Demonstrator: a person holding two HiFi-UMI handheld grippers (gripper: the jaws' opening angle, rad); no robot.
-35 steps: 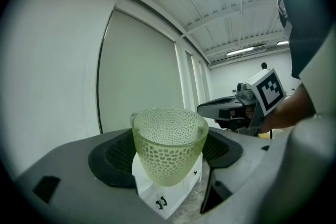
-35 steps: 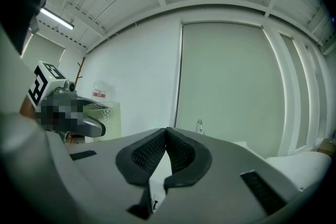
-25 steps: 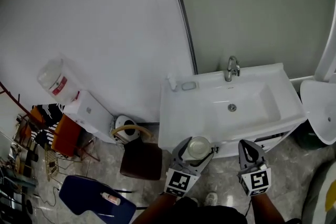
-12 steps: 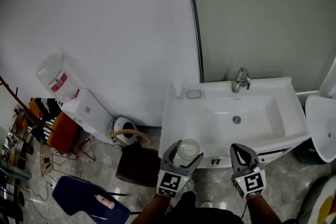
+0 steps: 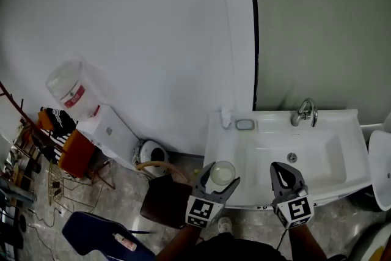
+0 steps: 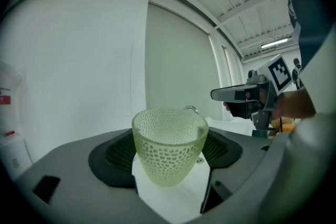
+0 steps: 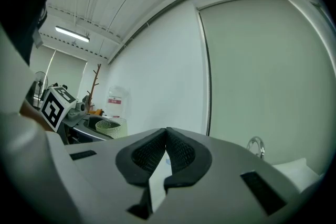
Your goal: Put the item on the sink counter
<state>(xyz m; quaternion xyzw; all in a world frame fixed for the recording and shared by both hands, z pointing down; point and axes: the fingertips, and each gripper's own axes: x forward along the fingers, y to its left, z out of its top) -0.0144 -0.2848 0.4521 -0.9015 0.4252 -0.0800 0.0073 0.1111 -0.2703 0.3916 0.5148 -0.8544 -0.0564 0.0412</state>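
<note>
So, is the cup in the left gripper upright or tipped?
Upright. The cup, held by the left gripper, has its open rim facing up and its narrower base down.

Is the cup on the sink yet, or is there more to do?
Not yet. Done: the cup is picked up. In hand: the left gripper holds it up at the front edge of the sink counter; the right gripper is shut, empty. Left: set it down on the counter.

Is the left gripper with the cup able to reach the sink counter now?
Probably yes. The left gripper holds the cup right by the counter's front left corner, which looks bare; a small dish sits farther back.
</note>
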